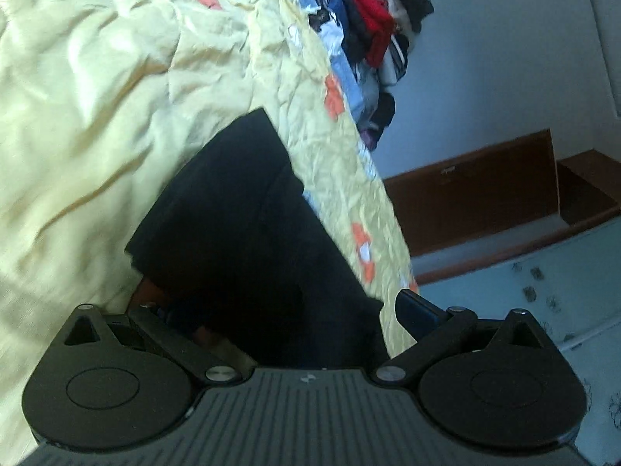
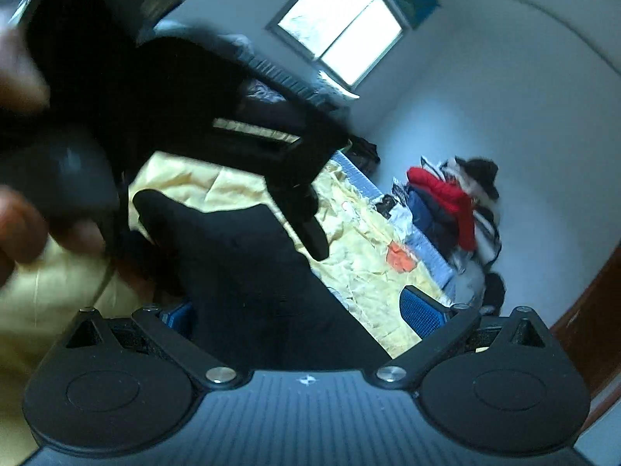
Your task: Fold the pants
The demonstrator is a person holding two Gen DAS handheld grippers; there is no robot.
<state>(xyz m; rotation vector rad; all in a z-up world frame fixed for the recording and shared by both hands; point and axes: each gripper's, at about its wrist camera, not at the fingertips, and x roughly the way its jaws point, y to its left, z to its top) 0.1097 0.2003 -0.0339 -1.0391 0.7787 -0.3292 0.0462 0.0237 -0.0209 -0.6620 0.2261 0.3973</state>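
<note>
Black pants (image 1: 240, 209) lie on a crumpled yellow bedsheet (image 1: 89, 116), near the bed's right edge. My left gripper (image 1: 287, 310) is open, its jaws spread wide over the near end of the pants; one blue pad (image 1: 417, 310) shows at the right, the left one is hidden in dark cloth. In the right wrist view the pants (image 2: 248, 272) run under my right gripper (image 2: 299, 310), which is open with blue pads (image 2: 421, 310) on both sides of the cloth. The other hand-held gripper (image 2: 302, 194) and a blurred hand (image 2: 23, 209) hover above the pants.
A pile of clothes with a red garment (image 1: 368, 35) sits at the bed's far end, also in the right wrist view (image 2: 450, 202). A brown wooden bench (image 1: 485, 194) stands against the wall on a pale tiled floor (image 1: 543, 291). A window (image 2: 341, 35) is behind.
</note>
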